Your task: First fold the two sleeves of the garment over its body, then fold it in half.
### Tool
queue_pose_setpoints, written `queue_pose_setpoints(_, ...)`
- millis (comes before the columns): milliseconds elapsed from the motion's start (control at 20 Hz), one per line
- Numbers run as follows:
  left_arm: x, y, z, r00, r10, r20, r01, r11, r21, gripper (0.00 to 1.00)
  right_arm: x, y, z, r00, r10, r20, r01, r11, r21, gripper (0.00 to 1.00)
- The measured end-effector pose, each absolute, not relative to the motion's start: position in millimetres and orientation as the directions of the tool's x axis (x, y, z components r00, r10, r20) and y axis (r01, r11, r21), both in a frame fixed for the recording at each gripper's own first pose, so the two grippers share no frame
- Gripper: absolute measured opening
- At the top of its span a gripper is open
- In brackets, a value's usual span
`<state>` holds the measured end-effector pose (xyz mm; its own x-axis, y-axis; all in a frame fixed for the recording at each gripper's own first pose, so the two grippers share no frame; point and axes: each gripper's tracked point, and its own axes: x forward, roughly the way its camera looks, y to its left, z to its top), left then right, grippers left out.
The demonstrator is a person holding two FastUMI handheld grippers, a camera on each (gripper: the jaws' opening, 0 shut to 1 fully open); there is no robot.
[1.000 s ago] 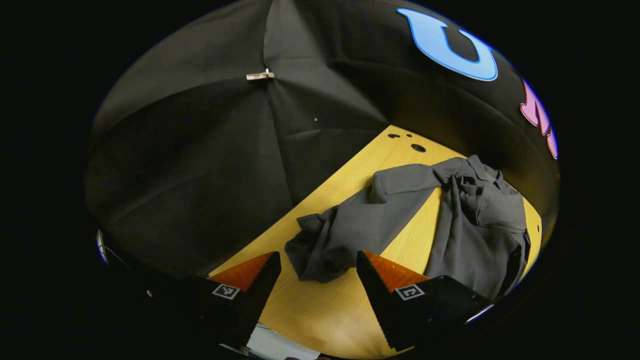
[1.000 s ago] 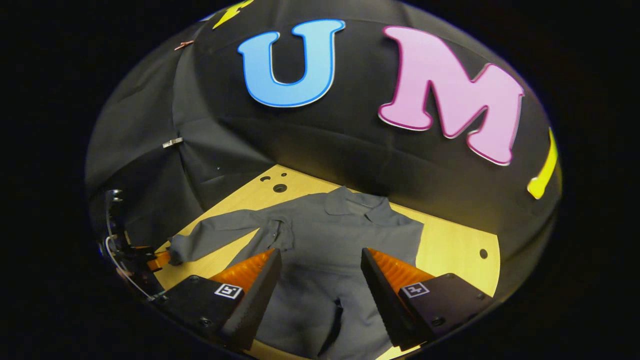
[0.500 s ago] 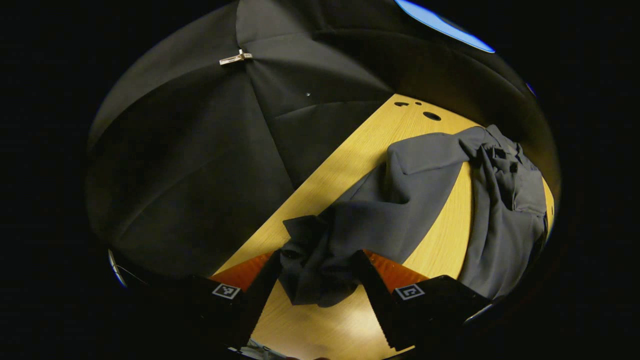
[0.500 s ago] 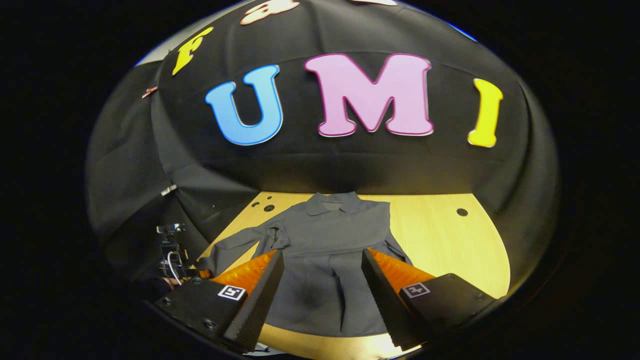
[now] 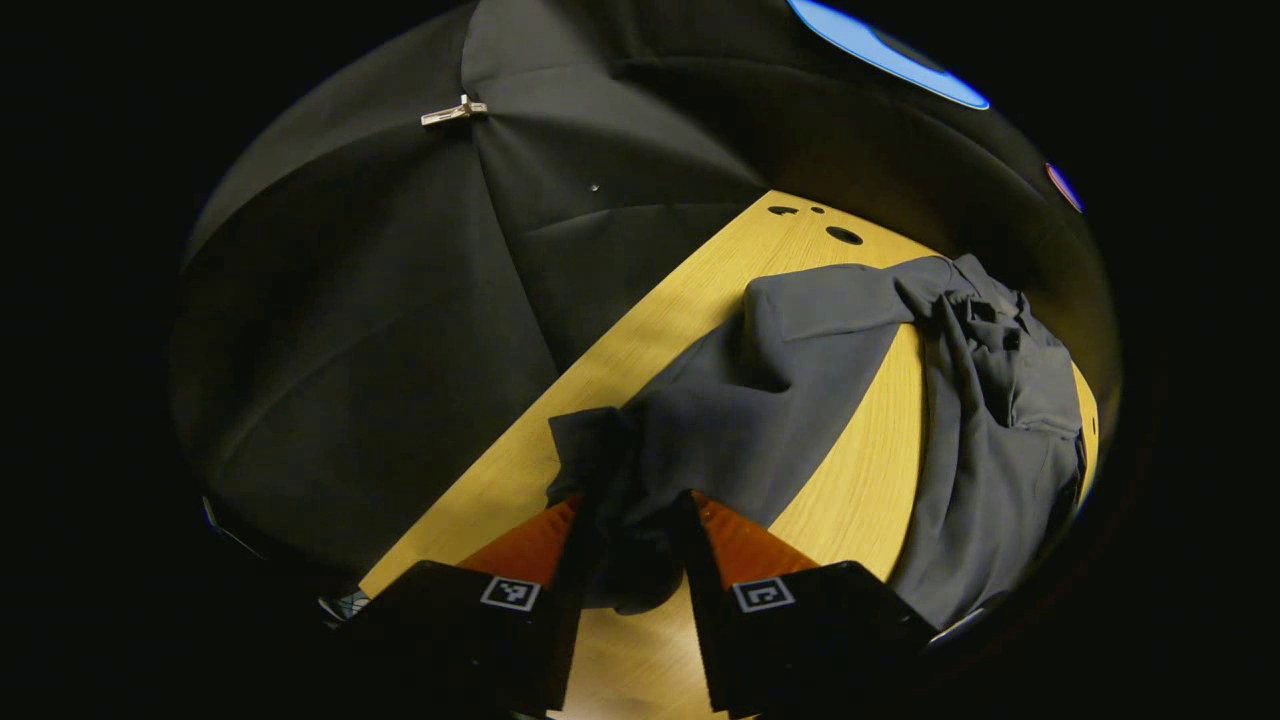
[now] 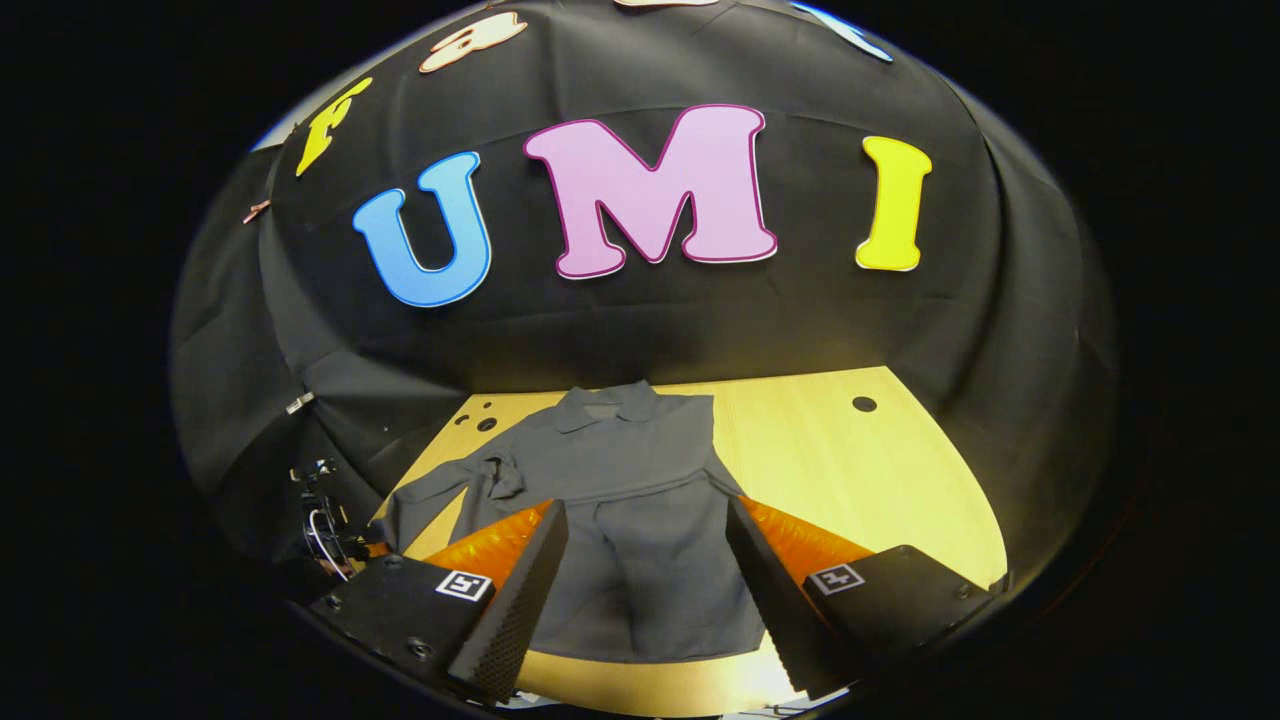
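A grey collared shirt (image 6: 640, 460) lies flat on the wooden table (image 6: 850, 470), collar toward the wall. One sleeve (image 6: 425, 495) stretches out to the left. In the left gripper view that sleeve (image 5: 760, 400) runs toward me, and its bunched cuff (image 5: 625, 560) sits between the fingers of my left gripper (image 5: 635, 500). The jaws are partly closed around the cuff with a gap still showing. My right gripper (image 6: 645, 510) hovers open above the shirt's lower body, nothing between its fingers. The left gripper's body (image 6: 318, 505) shows at the sleeve's end.
The booth's black cloth wall closes off the table on the far and left sides. Small round holes (image 6: 864, 404) mark the tabletop near the back, with more holes (image 5: 843, 235) by the shirt's shoulder. Bare wood lies to the right of the shirt.
My left gripper has moved forward over the sleeve cuff and its jaws have narrowed around it. The right gripper has drawn back and swung right, so the whole shirt now shows.
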<state>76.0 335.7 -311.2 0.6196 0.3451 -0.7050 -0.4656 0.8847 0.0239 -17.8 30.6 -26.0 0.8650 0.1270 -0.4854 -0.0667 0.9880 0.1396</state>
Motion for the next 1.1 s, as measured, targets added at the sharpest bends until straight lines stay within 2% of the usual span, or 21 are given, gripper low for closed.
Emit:
queue_pose_setpoints(150,82.1,326.1,-309.0,0.619,0.332,-0.712,-0.437,0.899,0.039,0.37,-8.1,21.6,-31.0,0.859,0.143,-0.492,-0.086,0.987,0.138,0.99)
queue_pose_setpoints(200,83.7,326.1,-310.1,0.608,0.342,-0.717,-0.435,0.899,0.06,0.13,-3.7,16.9,-32.9,0.857,0.145,-0.494,-0.09,0.987,0.133,0.99)
queue_pose_setpoints(300,85.1,321.8,-307.7,0.6,0.34,-0.724,-0.411,0.907,0.085,0.06,1.9,9.2,-35.6,0.857,0.147,-0.493,-0.098,0.987,0.125,0.99)
queue_pose_setpoints(650,95.4,318.0,-263.3,0.651,0.364,-0.666,-0.445,0.894,0.053,0.05,10.5,-25.3,-50.7,0.854,0.122,-0.506,-0.077,0.991,0.109,0.99)
queue_pose_setpoints(1100,169.1,272.7,-141.2,0.788,0.338,-0.515,-0.39,0.921,0.008,0.05,18.9,-60.9,-64.7,0.856,0.103,-0.506,-0.055,0.993,0.108,0.99)
